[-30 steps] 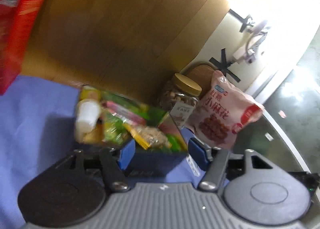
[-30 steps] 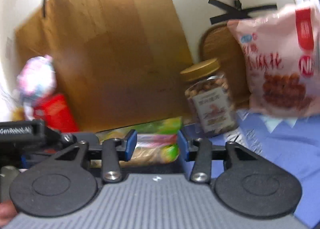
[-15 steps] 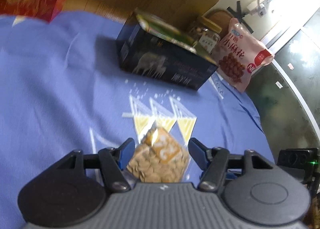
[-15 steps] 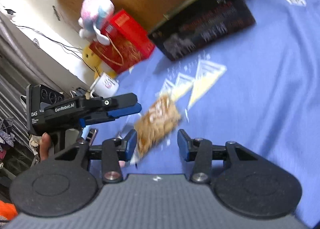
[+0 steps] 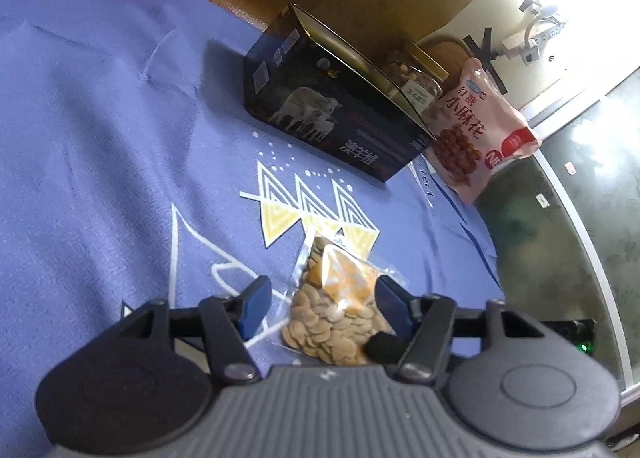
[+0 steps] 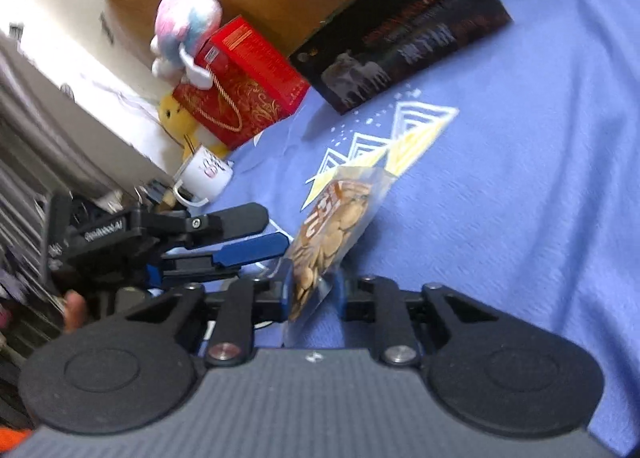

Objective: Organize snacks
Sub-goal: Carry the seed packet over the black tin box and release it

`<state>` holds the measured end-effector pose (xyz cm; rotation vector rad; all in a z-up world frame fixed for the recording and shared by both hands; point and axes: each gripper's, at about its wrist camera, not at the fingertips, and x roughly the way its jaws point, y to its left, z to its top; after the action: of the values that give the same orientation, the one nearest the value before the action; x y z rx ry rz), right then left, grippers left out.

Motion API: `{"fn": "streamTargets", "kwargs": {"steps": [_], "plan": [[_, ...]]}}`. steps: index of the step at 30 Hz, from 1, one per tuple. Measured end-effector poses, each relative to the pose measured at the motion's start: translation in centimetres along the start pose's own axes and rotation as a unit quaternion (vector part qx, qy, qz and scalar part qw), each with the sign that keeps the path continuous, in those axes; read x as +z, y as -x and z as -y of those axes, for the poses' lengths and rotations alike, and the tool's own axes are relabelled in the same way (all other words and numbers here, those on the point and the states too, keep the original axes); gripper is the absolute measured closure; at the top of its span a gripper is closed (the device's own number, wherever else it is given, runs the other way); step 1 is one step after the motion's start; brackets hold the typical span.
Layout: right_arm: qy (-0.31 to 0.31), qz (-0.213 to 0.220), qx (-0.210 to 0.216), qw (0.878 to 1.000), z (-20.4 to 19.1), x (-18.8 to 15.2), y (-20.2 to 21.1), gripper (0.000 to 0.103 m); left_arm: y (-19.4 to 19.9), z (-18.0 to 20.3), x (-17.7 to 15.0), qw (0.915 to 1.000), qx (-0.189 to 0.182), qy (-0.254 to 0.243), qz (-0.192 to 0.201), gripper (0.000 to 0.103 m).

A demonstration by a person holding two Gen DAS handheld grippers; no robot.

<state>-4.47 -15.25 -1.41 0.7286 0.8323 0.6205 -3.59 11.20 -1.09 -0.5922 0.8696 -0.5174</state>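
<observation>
Snacks wait on the blue cloth [image 5: 100, 145]: the dark box [image 5: 332, 125] at twelve o'clock looks like their destination, with the pink bag [image 5: 476, 129] at two. Closest, at six, the seed packet [image 6: 336, 230] stands tilted. The right gripper [image 6: 312, 294] is closing, pinching its lower end; the left gripper [image 5: 320, 298] straddles it, opening, pads apart.
</observation>
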Motion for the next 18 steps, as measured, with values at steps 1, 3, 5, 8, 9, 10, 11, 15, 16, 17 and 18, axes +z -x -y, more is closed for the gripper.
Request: {"fn": "streamTargets", "kwargs": {"steps": [1,3,5,8,9,10,11,15,16,17,18], "plan": [[-0.015,0.001,0.010,1.000,0.4,0.1,0.2,0.087,-0.1,0.0,0.0,1.0000,-0.008,0.002,-0.003,0.035],[-0.058,0.005,0.046,0.997,1.4,0.5,0.8,0.089,-0.4,0.3,0.0,0.9996,-0.026,0.004,-0.010,0.033],[-0.081,0.015,0.071,0.994,1.9,1.2,1.2,0.091,-1.0,0.9,0.3,0.9988,-0.044,0.005,-0.022,0.037],[-0.089,0.031,0.090,0.991,1.8,2.7,1.9,0.092,-1.1,2.2,1.8,0.9990,-0.044,-0.011,0.000,0.045],[-0.084,0.037,0.089,0.992,1.6,3.4,2.0,0.092,-1.0,2.6,2.7,0.9989,-0.043,-0.014,0.008,0.053],[-0.079,0.044,0.090,0.992,1.3,4.3,2.2,0.092,-1.1,3.1,3.8,0.9987,-0.044,-0.020,0.014,0.054],[-0.081,0.051,0.097,0.991,1.1,5.2,2.3,0.092,-1.2,3.6,5.0,0.9982,-0.050,-0.026,0.021,0.054],[-0.044,0.085,0.093,0.991,-1.0,10.3,2.0,0.092,-2.3,5.5,9.8,0.9955,-0.030,-0.063,0.064,0.053],[-0.028,0.094,0.082,0.992,-1.6,11.8,1.6,0.092,-2.8,5.7,11.3,0.9949,-0.024,-0.066,0.073,0.053],[-0.019,0.100,0.074,0.992,-2.0,13.2,1.1,0.092,-3.4,5.7,12.7,0.9945,-0.018,-0.068,0.078,0.053],[-0.014,0.105,0.066,0.992,-2.3,14.4,0.4,0.092,-4.1,5.7,13.7,0.9942,-0.010,-0.070,0.082,0.053]]}}
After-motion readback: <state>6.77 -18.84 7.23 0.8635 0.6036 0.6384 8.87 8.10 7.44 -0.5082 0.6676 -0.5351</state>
